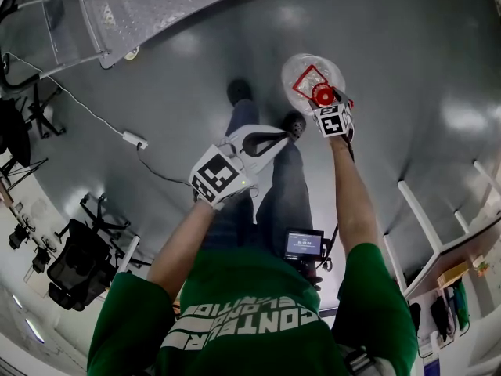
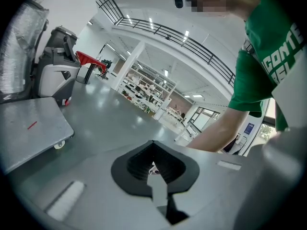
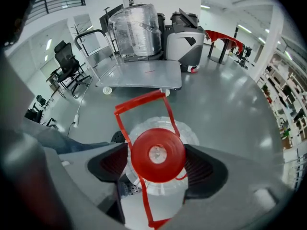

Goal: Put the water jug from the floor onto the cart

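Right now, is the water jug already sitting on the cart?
No, the water jug stands on the grey floor, clearly apart from the cart parked behind it.

The camera on your head looks steeply down, over your shirt [image 1: 250, 312] and both arms [image 1: 352, 202], to the grey floor [image 1: 407, 61] from well above it. The camera on your left gripper [image 1: 270, 139] looks almost level across the hall, along its own jaws, with your right arm at the right side of its view. The camera on your right gripper [image 1: 325, 100] points steeply down and stands very near the water jug [image 3: 158, 155]. All three views share the cart [image 1: 156, 6]; the head view and the right gripper view also share the water jug.
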### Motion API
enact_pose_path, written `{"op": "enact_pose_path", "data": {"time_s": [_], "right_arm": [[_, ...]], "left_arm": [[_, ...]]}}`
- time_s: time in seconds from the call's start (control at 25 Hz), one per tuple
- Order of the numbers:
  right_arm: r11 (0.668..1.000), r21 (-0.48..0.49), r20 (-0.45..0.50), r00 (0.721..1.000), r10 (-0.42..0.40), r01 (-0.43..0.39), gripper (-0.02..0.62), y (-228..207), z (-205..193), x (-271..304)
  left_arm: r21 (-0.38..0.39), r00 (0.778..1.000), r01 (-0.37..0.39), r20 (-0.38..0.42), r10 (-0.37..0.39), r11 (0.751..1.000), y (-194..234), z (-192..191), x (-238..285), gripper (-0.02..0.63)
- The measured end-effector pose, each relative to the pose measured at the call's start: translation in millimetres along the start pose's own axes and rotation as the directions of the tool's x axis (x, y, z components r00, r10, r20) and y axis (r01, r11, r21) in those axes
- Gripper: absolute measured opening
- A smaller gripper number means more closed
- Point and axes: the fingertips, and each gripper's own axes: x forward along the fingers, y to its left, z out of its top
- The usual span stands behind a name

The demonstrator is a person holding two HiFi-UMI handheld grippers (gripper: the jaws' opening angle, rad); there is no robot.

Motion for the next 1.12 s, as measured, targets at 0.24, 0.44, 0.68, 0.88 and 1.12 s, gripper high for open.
{"op": "enact_pose_path", "data": {"time_s": [0.24, 0.44, 0.68, 0.88, 1.12], "right_arm": [[0.999, 0.014, -0.03, 0.999, -0.041, 0.041, 0.342, -9, -4, 15], [0.996, 0.059, -0.046, 0.997, -0.058, 0.06, 0.342, -9, -2, 18], [0.997, 0.065, -0.039, 0.998, -0.04, 0.043, 0.342, -20, -7, 14], [0.997, 0.072, -0.051, 0.998, -0.028, 0.031, 0.342, -20, -4, 10], [0.995, 0.085, -0.043, 0.998, -0.05, 0.053, 0.308, -18, -2, 10]], "left_arm": [[-0.002, 1.0, -0.001, -0.003, 0.001, 1.0, 6, 4, 0, 0.014], [-0.002, 1.0, 0.001, 0.0, -0.001, 1.0, 9, 5, -8, 0.014], [-0.006, 1.0, 0.001, -0.005, -0.001, 1.0, 3, 7, 3, 0.014], [-0.005, 1.0, 0.004, 0.001, -0.004, 1.0, 0, 13, 5, 0.014], [0.008, 1.0, -0.004, -0.005, 0.004, 1.0, 1, 12, 4, 0.014]]}}
